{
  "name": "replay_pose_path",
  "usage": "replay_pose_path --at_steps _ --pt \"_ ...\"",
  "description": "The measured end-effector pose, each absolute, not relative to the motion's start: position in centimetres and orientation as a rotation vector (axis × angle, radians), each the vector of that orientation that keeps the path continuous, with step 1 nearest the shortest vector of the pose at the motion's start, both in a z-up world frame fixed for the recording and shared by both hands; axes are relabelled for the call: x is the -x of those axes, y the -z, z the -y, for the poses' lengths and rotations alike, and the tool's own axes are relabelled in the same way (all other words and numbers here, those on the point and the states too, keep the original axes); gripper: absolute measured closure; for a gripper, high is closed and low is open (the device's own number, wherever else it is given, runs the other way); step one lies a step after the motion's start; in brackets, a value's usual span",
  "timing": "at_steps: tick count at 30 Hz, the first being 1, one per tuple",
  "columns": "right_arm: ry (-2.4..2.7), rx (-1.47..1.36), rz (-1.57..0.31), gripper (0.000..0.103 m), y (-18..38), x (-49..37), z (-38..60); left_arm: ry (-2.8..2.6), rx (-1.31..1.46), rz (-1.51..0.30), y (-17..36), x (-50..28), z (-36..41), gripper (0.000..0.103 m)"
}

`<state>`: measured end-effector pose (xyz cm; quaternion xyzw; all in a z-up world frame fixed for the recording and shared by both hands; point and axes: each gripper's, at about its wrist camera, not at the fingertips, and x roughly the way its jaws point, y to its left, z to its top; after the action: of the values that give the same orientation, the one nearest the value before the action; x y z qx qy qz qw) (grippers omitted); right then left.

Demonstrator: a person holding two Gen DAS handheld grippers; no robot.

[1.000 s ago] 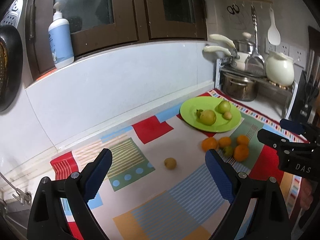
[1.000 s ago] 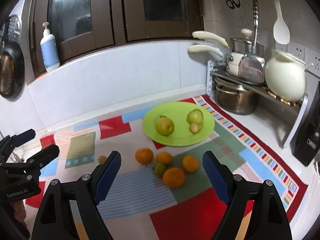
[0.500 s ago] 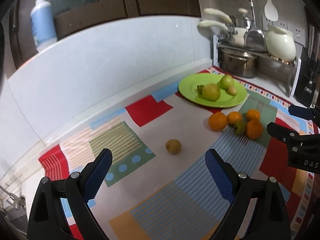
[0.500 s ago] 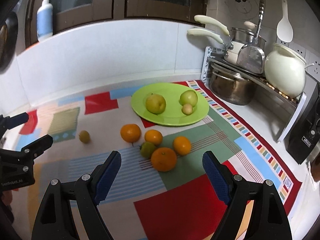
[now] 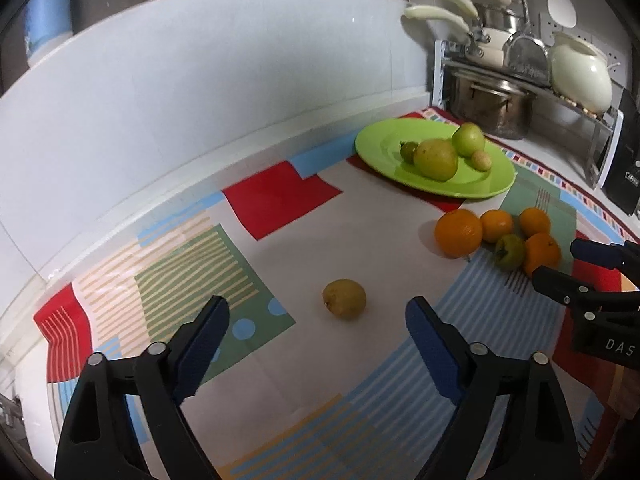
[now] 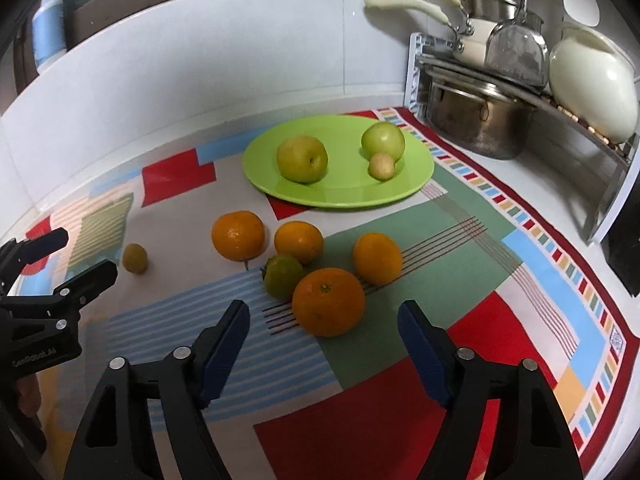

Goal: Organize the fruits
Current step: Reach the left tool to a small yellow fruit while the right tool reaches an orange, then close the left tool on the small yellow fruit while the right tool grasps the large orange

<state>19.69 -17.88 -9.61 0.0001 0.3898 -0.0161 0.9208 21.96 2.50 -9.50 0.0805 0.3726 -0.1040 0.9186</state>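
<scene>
The left gripper (image 5: 316,312) stands with its blue-padded fingers (image 5: 204,340) spread wide and holds nothing; the small yellow-brown fruit (image 5: 344,298) lies alone on the patterned mat (image 5: 280,196) in the lower middle of the left wrist view, just ahead of the gap between the pads and touching neither. The right gripper (image 6: 322,320) is likewise wide apart and empty, with the nearest orange (image 6: 328,301) sitting at the centre of its view just beyond the fingertips, not touched. Around that orange cluster three more oranges (image 6: 238,235) and a green-tinged fruit (image 6: 283,276), packed close together. The green plate (image 6: 340,196) lies in the upper middle of the right wrist view, carrying two green fruits (image 6: 302,158) and a small pale one (image 6: 382,165); the left wrist view also shows a small dark green fruit on it. At the upper right stands a rack with pots (image 6: 476,124). Compared with a second ago, both cameras have come lower and closer to the mat: the lone fruit and the oranges appear larger, and the cupboard doors have mostly slid out of the top of the frame.
</scene>
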Motion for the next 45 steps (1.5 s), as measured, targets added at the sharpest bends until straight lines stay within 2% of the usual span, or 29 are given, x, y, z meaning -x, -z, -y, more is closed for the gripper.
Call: replay_pose_path --at_steps 4,6,14,20,45 --pt "0.022 -0.01 -0.826 0.035 10.4 -20.3 17.8 0.224 -0.155 -0.781 10.1 -22.7 -2.4 0.023" --pt "0.021 -0.017 -0.835 0.037 10.6 -20.5 17.9 0.228 -0.157 -0.799 10.5 -23.2 -2.2 0.031" --pt "0.021 -0.038 -0.855 0.049 11.2 -21.3 18.6 0.265 -0.149 -0.83 11.3 -24.3 -1.2 0.045" --pt "0.012 -0.043 -0.849 0.059 11.2 -21.5 18.7 0.294 -0.136 -0.866 11.8 -24.8 -0.8 0.074" --pt "-0.074 -0.06 -0.792 0.059 7.8 -17.6 18.7 0.387 -0.062 -0.825 8.0 -19.3 0.0 0.075"
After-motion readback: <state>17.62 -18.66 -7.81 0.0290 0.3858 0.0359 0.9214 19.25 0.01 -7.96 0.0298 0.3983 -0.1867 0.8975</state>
